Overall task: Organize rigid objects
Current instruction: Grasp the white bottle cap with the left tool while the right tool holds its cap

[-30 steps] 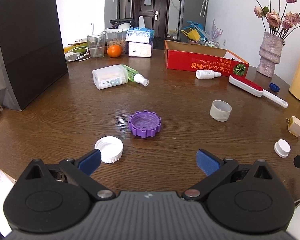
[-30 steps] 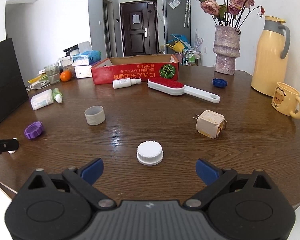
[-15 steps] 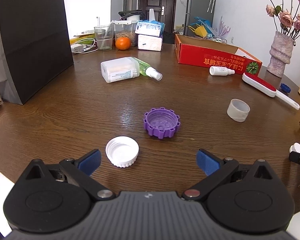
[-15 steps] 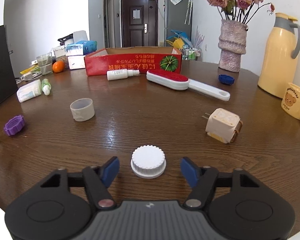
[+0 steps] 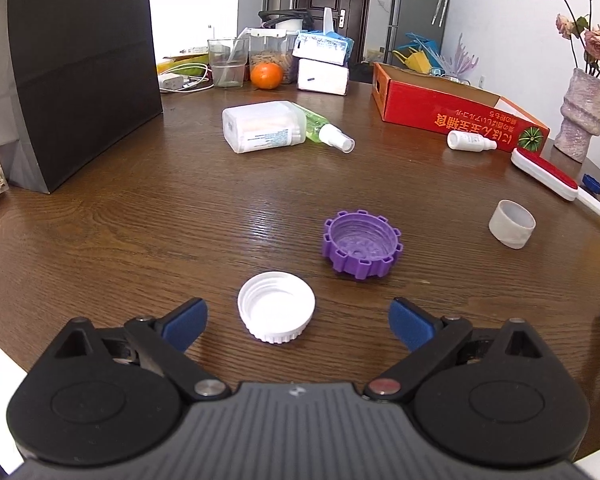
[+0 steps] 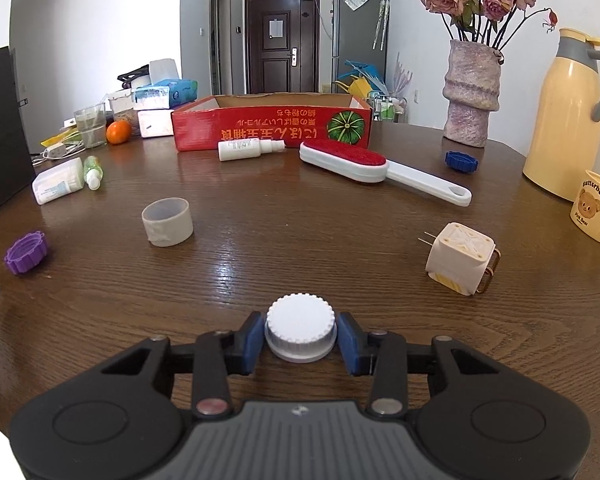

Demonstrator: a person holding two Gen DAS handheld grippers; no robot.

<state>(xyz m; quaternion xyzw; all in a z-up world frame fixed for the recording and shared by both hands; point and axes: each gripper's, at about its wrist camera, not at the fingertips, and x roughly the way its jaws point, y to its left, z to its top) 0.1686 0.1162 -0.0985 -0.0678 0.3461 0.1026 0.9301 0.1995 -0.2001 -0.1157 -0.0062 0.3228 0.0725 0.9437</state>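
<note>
In the left wrist view a white upturned cap (image 5: 276, 307) lies on the wooden table between the blue pads of my left gripper (image 5: 298, 323). Its jaws are closing, with wide gaps left to the cap on both sides. A purple ridged cap (image 5: 361, 245) lies just beyond, to the right. In the right wrist view my right gripper (image 6: 300, 340) is shut on a white ribbed cap (image 6: 300, 330), both pads pressing its sides. Far back stands a red cardboard box (image 6: 272, 127).
A lint brush (image 6: 364, 164), a white bottle (image 6: 246, 148), a translucent ring (image 6: 167, 222), a plug cube (image 6: 458, 258) and a blue cap (image 6: 461, 161) lie about. A vase, thermos (image 6: 568, 120) and mug (image 6: 598, 208) stand right; a black bag (image 5: 68, 64) stands left.
My right gripper moved up to the white ribbed cap and shut on it. My left gripper advanced until the white upturned cap lay between its pads, and its jaws narrowed slightly.
</note>
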